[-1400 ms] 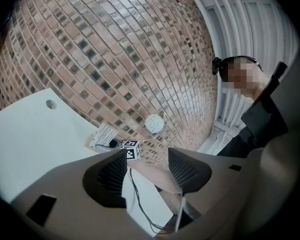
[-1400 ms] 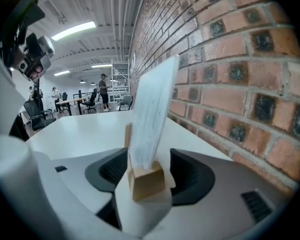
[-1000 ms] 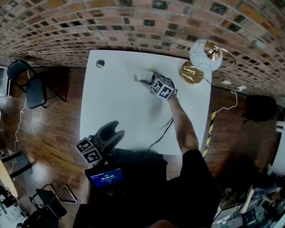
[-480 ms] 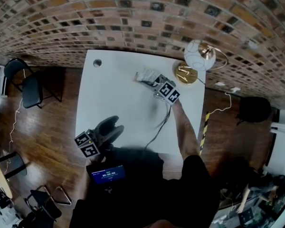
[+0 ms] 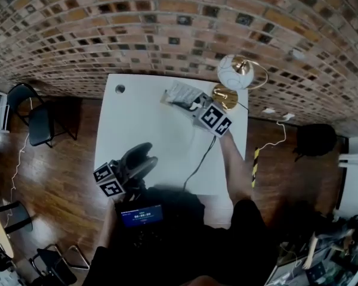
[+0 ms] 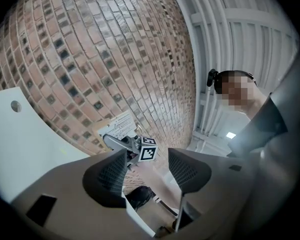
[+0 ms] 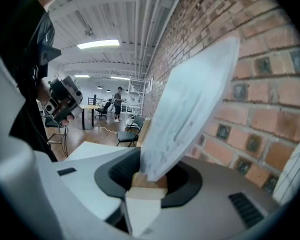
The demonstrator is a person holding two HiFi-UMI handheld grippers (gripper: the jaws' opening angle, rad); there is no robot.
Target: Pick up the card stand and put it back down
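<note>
Between the jaws of my right hand-held gripper point(image 7: 149, 179) sits the card stand point(image 7: 187, 104). The two dark pads are closed on its small wooden base, and the white printed card rises from it, leaning toward the brick wall point(image 7: 260, 109) on that gripper's right. In the head view this hand-held gripper is above the far part of the white counter point(image 5: 149, 130), with the card jutting out ahead of its jaws. The left gripper view shows stand and gripper held clear of the counter, against the bricks. Just to the right of it stands a lamp point(image 5: 234, 71) with a white globe and a brass foot. A black cable point(image 5: 198, 162) runs back across the counter, beside my forearm. My left hand-held gripper point(image 6: 147, 171) hovers near the counter's front edge, well apart from the right one. Its jaws stand apart with nothing held, and through the gap I see only the right hand-held gripper far off.
</note>
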